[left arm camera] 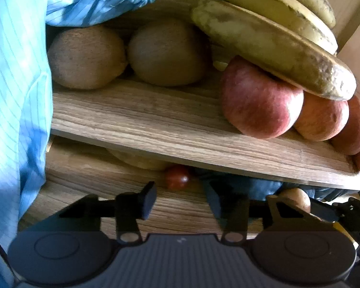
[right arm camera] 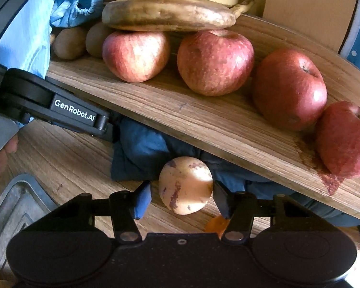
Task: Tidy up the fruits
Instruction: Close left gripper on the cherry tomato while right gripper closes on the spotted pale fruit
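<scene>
A raised wooden board (left arm camera: 156,120) (right arm camera: 204,120) carries two kiwis (left arm camera: 86,57), several red apples (right arm camera: 214,62) and a bunch of bananas (right arm camera: 168,12) resting on the apples. Below it on the wooden table, my left gripper (left arm camera: 181,201) is open, with a small red tomato (left arm camera: 177,177) just beyond the gap between its fingers, not touched. My right gripper (right arm camera: 182,201) is open around a pale fruit with purple streaks (right arm camera: 186,184). Its right pad sits against the fruit and a gap shows at the left pad.
A light blue sleeve (left arm camera: 16,72) fills the left side. Dark blue cloth (right arm camera: 141,153) lies under the board. A metal tray (right arm camera: 16,204) sits at lower left, an orange piece (right arm camera: 216,224) beneath my right fingers. The left gripper's black body (right arm camera: 60,105) reaches under the board.
</scene>
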Motion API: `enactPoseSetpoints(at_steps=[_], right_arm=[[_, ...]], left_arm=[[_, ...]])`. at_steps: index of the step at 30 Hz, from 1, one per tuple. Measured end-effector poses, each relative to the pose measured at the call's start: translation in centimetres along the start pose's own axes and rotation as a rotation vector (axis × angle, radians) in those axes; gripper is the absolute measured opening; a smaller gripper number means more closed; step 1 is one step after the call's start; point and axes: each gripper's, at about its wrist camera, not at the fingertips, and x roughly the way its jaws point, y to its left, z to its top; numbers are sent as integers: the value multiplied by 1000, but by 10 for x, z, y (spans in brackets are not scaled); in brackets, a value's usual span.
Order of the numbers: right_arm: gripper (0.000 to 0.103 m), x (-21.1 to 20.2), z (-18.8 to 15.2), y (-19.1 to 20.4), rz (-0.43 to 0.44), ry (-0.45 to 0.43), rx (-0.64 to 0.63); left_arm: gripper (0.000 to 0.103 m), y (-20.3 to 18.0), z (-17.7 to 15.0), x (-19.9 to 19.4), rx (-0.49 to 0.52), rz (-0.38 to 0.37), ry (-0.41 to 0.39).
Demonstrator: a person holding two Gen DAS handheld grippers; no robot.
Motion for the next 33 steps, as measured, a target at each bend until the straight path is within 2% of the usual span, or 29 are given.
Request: enactPoseSetpoints(at_steps=[2,7,12,23,33], right_arm=[[57,2,0,0,3,0,7],[54,5,1,-4,5,0,27],[52,4,1,-13,3,2,34],[51,3,-8,-15,16,-7,43],[51,-8,-22,-9,46,-6,49]], left_arm=[[42,1,0,1,-7,7,-4],[40,3,0,-2,-12,19,-12],[25,9,6,-4,-12,-3,-9],[24,-1,1,1,7,-36,11],[24,-13,-28,-11,38,-70,34]])
